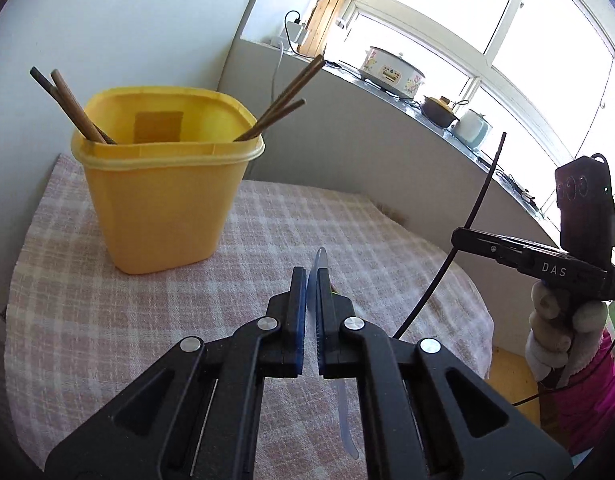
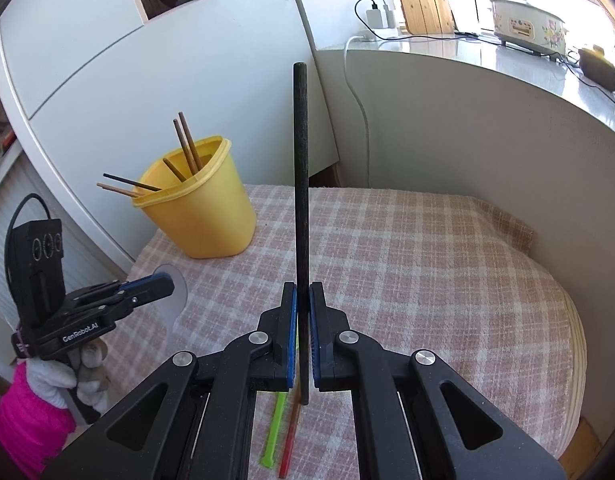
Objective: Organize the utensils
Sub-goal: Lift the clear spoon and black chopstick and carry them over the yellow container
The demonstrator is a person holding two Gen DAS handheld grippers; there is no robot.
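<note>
2 grippers hover over a checked cloth (image 2: 407, 264). Left gripper (image 1: 312, 280) has its jaws clamped on a clear plastic spoon (image 1: 321, 260), bowl poking past the tips. Right gripper (image 2: 302, 296) pinches a black chopstick (image 2: 300, 184) upright. Behind them a yellow cup (image 1: 163, 200) holds 5 chopsticks (image 1: 73, 108). Green (image 2: 276, 432) and red (image 2: 289, 440) sticks lie on the cloth beneath the right gripper.
</note>
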